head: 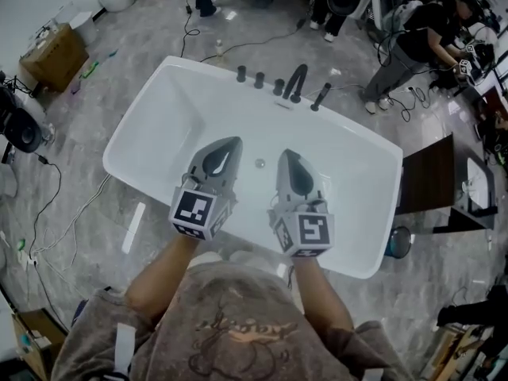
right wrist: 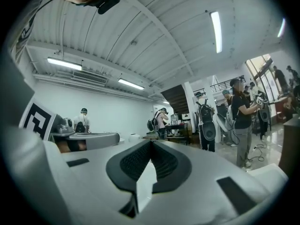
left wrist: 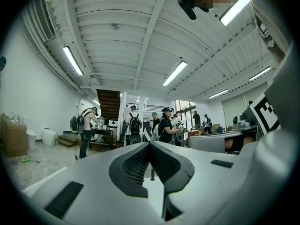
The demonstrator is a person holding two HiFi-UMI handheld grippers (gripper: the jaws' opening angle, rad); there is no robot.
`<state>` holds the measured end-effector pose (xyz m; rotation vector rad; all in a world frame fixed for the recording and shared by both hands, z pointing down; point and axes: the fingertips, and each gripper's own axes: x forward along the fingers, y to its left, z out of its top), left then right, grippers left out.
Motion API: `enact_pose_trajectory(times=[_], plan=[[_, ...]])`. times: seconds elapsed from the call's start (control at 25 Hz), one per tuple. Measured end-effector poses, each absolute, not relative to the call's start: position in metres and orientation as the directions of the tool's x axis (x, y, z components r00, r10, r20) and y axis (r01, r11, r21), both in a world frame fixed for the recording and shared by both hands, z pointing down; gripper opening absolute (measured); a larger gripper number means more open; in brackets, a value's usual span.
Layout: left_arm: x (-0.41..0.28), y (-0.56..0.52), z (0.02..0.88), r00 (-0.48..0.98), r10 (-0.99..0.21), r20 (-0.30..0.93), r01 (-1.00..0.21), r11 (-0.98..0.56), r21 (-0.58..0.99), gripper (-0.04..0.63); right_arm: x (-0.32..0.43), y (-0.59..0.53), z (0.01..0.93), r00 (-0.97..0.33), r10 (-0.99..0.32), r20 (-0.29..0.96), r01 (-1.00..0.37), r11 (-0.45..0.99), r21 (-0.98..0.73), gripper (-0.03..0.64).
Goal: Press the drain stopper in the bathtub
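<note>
Head view: the drain stopper (head: pixel 259 163) sits on the floor of the white bathtub (head: pixel 159 125), between and below the left gripper (head: pixel 228 151) and right gripper (head: pixel 289 162) — about equally near both; left gripper view: jaws pressed together, aimed level across the room, not down; right gripper view: likewise closed — nothing held.

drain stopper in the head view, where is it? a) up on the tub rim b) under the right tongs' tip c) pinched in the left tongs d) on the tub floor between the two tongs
d: the drain stopper sits on the bathtub floor, in the gap between left tongs and right tongs.
</note>
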<state>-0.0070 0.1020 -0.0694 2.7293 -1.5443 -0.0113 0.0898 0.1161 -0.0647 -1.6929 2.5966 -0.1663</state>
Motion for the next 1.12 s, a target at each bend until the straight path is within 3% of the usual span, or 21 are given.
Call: enact_pose_trajectory(times=[1.12], plan=[[-0.018, -0.038, -0.038, 0.547, -0.837, 0.003, -0.836, -0.546, 0.047, 0.006, 0.075, -0.012, -0.028, -0.367, -0.929, 0.042, -0.925, 0.36, -0.12, 0.002]])
